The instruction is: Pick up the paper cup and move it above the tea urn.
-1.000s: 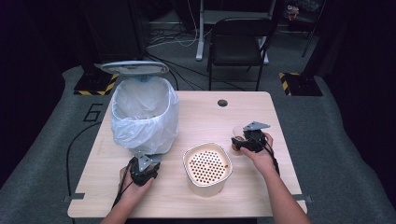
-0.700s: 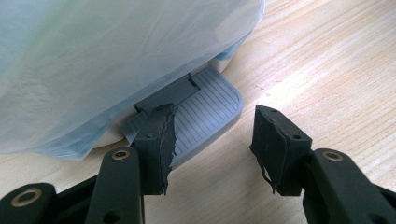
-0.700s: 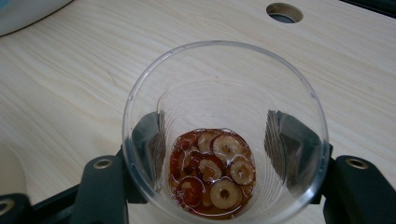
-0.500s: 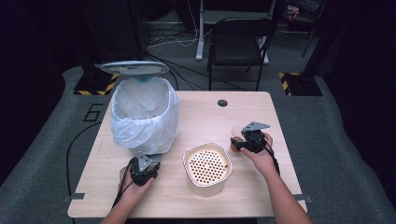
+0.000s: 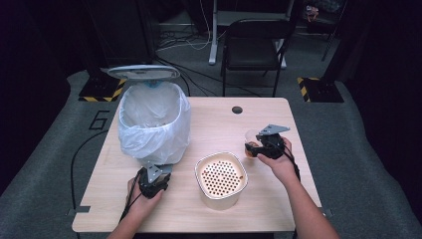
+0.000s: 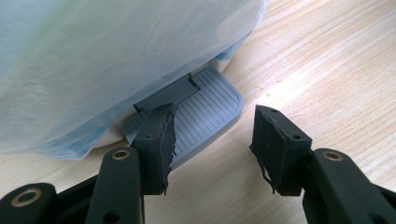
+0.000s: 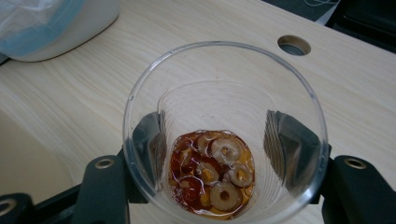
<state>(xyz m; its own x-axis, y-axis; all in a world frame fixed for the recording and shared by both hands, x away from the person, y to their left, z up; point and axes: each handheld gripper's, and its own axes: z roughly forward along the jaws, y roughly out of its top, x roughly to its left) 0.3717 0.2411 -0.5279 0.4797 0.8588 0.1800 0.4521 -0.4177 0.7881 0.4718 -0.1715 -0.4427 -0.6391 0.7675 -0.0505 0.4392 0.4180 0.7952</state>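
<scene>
My right gripper (image 5: 252, 148) is shut on a clear plastic cup (image 5: 251, 137) and holds it upright, just above the table's right side. Through the cup (image 7: 224, 93) in the right gripper view I see amber liquid with sliced fruit rings at the bottom, and both pads (image 7: 148, 140) press on its wall. A beige pot with a perforated strainer insert (image 5: 221, 177) stands left of the cup. My left gripper (image 5: 152, 183) is open at the foot of the lined white pedal bin (image 5: 154, 122). Its left jaw rests on the grey pedal (image 6: 205, 107), and the bin's lid (image 5: 143, 72) stands raised.
A round cable hole (image 5: 237, 109) sits at the table's (image 5: 209, 124) far middle edge. A black chair (image 5: 256, 45) stands behind the table. Cables trail from both grippers toward the near edge.
My right gripper has risen a little with the cup in it. The left gripper has stayed on the pedal.
</scene>
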